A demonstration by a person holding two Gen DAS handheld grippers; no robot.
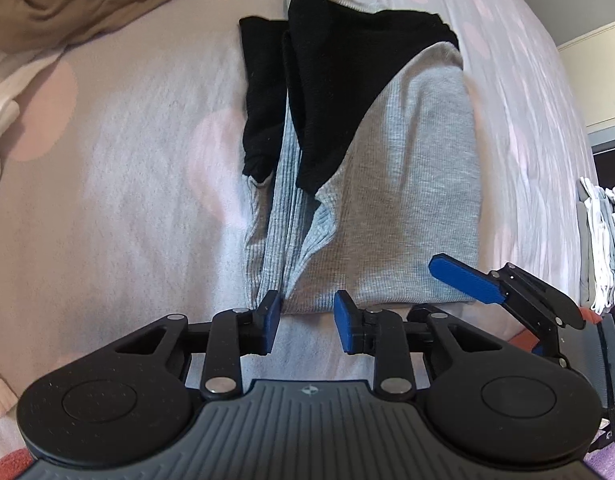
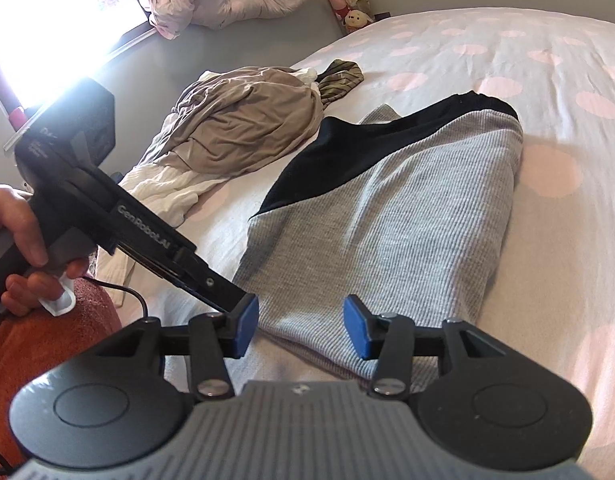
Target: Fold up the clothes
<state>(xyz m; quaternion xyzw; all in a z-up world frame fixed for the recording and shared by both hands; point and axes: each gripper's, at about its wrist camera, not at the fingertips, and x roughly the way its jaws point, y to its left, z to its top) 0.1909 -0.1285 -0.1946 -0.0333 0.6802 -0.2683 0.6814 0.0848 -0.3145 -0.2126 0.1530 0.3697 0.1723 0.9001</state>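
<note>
On the dotted bedsheet (image 1: 127, 140) the half-folded grey-and-black top (image 1: 407, 184) lies with its near hem between the spread pads of both the left gripper (image 1: 306, 324) and the right gripper (image 2: 301, 330), so closing too high risks pinching one layer only, and the fold would slide apart.
</note>
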